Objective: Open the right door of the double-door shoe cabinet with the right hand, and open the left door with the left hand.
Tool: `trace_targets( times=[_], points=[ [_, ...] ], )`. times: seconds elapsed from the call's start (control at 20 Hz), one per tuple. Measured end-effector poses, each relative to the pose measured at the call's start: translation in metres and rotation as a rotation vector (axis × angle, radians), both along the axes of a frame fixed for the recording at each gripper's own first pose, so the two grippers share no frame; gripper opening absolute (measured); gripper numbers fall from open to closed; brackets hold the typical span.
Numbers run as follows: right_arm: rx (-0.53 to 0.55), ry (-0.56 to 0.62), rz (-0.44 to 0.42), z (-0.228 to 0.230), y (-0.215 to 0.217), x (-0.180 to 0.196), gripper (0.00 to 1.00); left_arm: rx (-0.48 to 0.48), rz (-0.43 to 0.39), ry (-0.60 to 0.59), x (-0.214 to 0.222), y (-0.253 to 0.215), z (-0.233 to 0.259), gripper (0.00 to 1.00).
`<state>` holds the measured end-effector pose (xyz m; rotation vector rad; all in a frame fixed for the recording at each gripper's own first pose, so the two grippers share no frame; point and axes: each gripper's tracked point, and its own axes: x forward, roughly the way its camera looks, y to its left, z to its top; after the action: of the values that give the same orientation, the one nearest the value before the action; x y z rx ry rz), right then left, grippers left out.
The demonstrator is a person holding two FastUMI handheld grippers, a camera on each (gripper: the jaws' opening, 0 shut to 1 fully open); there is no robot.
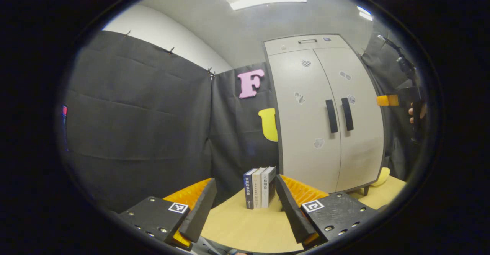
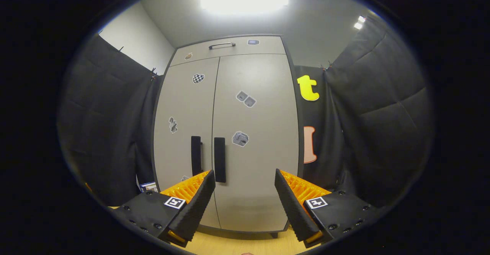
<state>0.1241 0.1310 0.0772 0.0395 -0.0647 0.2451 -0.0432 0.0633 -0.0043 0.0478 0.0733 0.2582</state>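
A pale grey double-door shoe cabinet (image 1: 325, 105) (image 2: 229, 132) stands on the wooden table, both doors closed. Two dark vertical handles sit side by side at the middle seam: the left door handle (image 1: 331, 116) (image 2: 196, 155) and the right door handle (image 1: 347, 113) (image 2: 219, 159). My left gripper (image 1: 245, 201) is open, well back from the cabinet and off to its left. My right gripper (image 2: 243, 193) is open in front of the right door, a short way from it, with the right handle just above its left finger. The right gripper and the hand holding it (image 1: 415, 111) appear at the cabinet's right.
Three books (image 1: 259, 188) stand upright on the wooden table (image 1: 245, 228) left of the cabinet, straight ahead of my left gripper. Black cloth walls close in on both sides. A drawer with a handle (image 2: 222, 45) tops the cabinet. A yellow object (image 1: 383, 175) lies at the cabinet's right foot.
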Motion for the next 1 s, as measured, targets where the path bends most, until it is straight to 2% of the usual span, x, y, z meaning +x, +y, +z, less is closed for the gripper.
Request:
trace_targets(
  times=[1.0],
  points=[
    [-0.06,0.072,0.052,-0.008,0.088,0.106,0.98,0.002,0.121,0.057,-0.028,0.054,-0.018,0.91]
  ],
)
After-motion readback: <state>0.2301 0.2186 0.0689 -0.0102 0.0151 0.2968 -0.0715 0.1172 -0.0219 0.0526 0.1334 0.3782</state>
